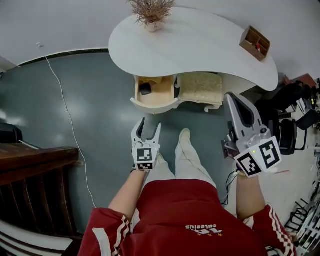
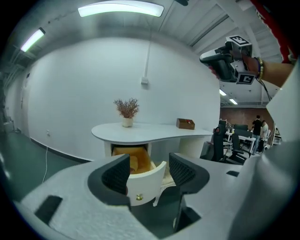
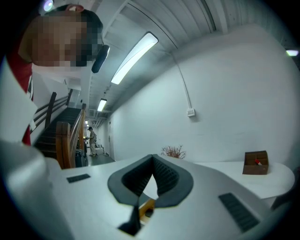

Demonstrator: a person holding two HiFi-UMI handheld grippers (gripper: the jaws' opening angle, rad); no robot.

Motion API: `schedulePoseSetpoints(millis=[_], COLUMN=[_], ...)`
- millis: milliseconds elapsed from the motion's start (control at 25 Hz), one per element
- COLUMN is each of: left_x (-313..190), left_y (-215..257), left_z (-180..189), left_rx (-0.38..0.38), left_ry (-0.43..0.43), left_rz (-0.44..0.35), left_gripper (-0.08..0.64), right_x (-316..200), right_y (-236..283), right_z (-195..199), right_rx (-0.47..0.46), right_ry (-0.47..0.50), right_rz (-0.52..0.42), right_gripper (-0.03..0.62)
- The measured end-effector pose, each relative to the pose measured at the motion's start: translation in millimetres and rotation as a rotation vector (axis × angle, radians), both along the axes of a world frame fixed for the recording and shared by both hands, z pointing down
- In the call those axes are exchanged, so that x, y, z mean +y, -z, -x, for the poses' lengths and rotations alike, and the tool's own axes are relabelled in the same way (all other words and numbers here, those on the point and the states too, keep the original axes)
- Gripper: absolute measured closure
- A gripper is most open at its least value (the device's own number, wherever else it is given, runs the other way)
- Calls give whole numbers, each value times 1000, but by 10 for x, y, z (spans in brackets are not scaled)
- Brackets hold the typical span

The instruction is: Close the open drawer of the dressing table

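The white dressing table (image 1: 200,42) has its drawer (image 1: 161,94) pulled open, with a dark item (image 1: 145,88) inside. My left gripper (image 1: 150,125) is open with nothing between its jaws, low over the floor a little short of the curved drawer front (image 1: 154,105). In the left gripper view the gripper (image 2: 149,168) frames that white front (image 2: 149,182) and its brass knob (image 2: 138,197) without touching them. My right gripper (image 1: 232,100) is off to the right, higher up; its fingertips meet (image 3: 153,158) with nothing in them.
A cushioned stool (image 1: 201,87) is tucked under the table beside the drawer. A dried plant in a vase (image 1: 151,12) and a wooden box (image 1: 255,42) stand on top. A wooden staircase (image 1: 35,175) is at left, a cable (image 1: 65,105) crosses the floor, and office chairs (image 1: 290,130) stand at right.
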State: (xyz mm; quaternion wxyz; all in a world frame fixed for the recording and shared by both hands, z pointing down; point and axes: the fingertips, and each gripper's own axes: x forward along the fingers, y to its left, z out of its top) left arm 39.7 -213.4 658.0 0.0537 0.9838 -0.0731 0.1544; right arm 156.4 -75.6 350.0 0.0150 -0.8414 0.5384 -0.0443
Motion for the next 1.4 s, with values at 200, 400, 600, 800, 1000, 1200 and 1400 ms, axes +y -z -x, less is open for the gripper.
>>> schedulePoseSetpoints(millis=[200, 400, 600, 800, 1000, 1200, 1400], left_x=[-31, -78, -115, -181, -244, -243, -293], left_y=[-711, -1349, -1718, -2020, -2227, -2364, -2413], left_z=[-116, -250, -396, -504, -571, -594, -600], left_rx=[-96, -190, -227, -282, -319, -368, -386], left_ry=[13, 26, 29, 67, 93, 120, 156], left_rz=[18, 54, 67, 107, 106, 99, 110], left_gripper=[307, 322, 321, 322, 338, 366, 448], right_x=[38, 35, 63, 77, 93, 92, 107], right_y=[-430, -937, -1541, -2239, -2732, -3133, -3317], right_z=[-44, -211, -331, -490, -610, -732, -798], right_rx=[-39, -93, -128, -234, -295, -343, -384], right_ry=[-14, -17, -25, -49, -63, -76, -86], right_rz=[13, 48, 103, 158, 201, 228, 233], right_gripper=[588, 588, 588, 588, 588, 588, 588])
